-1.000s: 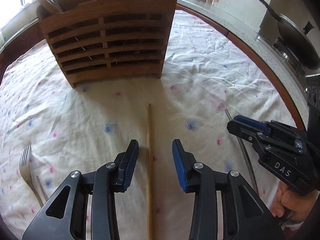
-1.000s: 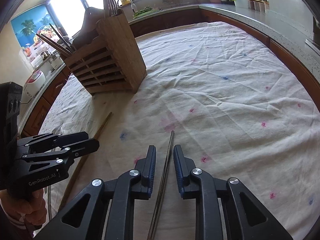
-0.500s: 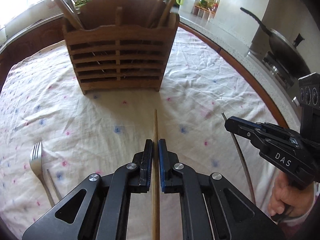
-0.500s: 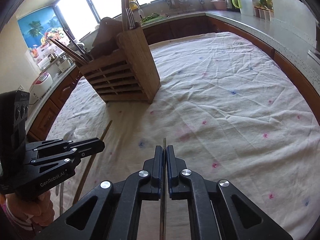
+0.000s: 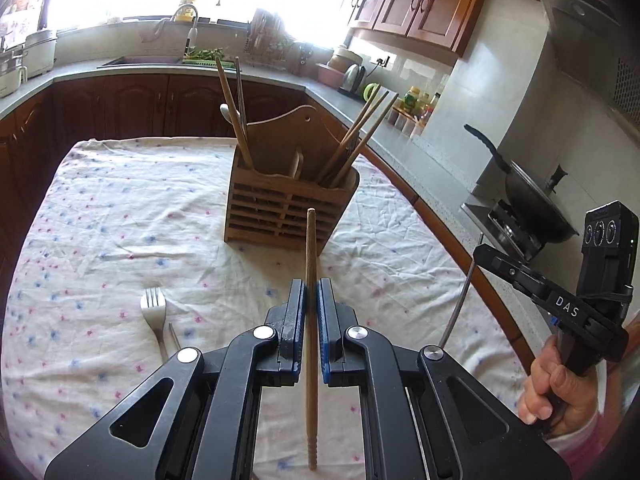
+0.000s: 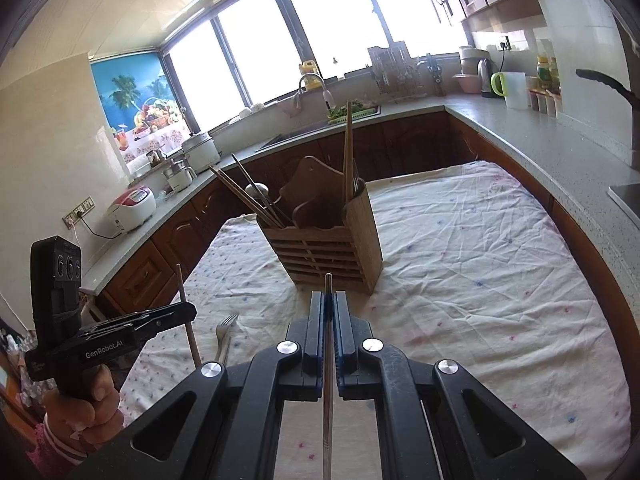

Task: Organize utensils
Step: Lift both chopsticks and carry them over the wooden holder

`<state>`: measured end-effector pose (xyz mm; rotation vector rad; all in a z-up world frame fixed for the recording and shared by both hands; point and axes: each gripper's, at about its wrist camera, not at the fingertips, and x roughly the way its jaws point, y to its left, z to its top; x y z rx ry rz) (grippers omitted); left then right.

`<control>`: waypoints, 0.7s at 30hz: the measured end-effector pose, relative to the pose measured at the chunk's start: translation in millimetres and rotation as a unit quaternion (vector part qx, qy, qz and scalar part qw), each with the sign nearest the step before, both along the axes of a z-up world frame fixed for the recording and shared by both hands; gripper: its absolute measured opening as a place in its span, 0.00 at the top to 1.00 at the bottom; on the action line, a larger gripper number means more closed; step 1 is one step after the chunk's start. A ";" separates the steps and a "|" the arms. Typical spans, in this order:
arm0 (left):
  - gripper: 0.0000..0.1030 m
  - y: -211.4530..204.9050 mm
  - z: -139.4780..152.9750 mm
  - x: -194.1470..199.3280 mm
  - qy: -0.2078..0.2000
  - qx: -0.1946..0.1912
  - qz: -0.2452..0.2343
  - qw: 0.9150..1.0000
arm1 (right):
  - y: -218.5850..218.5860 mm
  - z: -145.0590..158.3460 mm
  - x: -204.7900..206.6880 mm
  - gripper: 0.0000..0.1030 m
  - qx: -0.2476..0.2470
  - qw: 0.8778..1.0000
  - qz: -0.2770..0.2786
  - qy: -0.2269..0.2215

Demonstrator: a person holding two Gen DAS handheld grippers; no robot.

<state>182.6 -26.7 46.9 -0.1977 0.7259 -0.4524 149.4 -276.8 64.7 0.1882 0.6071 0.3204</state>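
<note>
A fork (image 5: 154,312) lies on the flowered cloth (image 5: 100,216), the left gripper (image 5: 311,300) pinches a wooden chopstick (image 5: 311,264) aloft before the slatted wooden holder (image 5: 288,208), and the right gripper (image 6: 329,312) pinches a metal chopstick (image 6: 328,360).

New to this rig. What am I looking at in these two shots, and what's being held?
No robot: a person carries a hand-held gripper in each hand, each with a fisheye camera looking along its fingers. The left camera shows the left hand-held gripper shut on a wooden chopstick; the right hand-held gripper is shut on a metal chopstick. Each view also catches the other gripper at its edge. Ahead, a wooden utensil holder stands on the flowered tablecloth, already holding chopsticks. A fork lies on the cloth.
</note>
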 end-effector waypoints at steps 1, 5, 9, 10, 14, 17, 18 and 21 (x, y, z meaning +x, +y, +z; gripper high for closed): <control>0.95 1.6 3.4 -2.0 -0.005 -0.002 0.002 1.000 | 1.0 4.2 -1.6 0.96 0.001 1.000 0.000 -0.005; 0.95 9.5 15.9 -8.6 -0.023 -0.008 0.009 1.000 | 2.5 18.1 -3.1 0.96 0.006 1.000 0.002 -0.022; 0.95 14.8 26.6 -10.5 -0.039 -0.014 0.018 0.999 | 2.8 27.7 0.3 0.96 0.008 0.999 0.004 -0.033; 0.95 16.1 29.0 -10.1 -0.043 -0.015 0.020 0.999 | 3.1 29.5 1.7 0.96 0.008 0.999 0.003 -0.036; 0.95 19.7 35.0 -7.2 -0.053 -0.016 0.028 0.998 | 3.9 33.6 7.1 0.96 0.013 0.999 0.003 -0.041; 0.95 21.8 39.0 -5.2 -0.060 -0.016 0.033 0.998 | 4.7 35.0 9.5 0.96 0.014 0.999 0.005 -0.043; 0.95 22.5 40.0 -4.3 -0.061 -0.016 0.035 0.997 | 5.1 35.2 10.4 0.96 0.014 0.999 0.005 -0.044; 0.95 23.5 43.2 -1.0 -0.065 -0.018 0.038 0.997 | 6.7 36.2 13.0 0.96 0.013 0.999 0.006 -0.046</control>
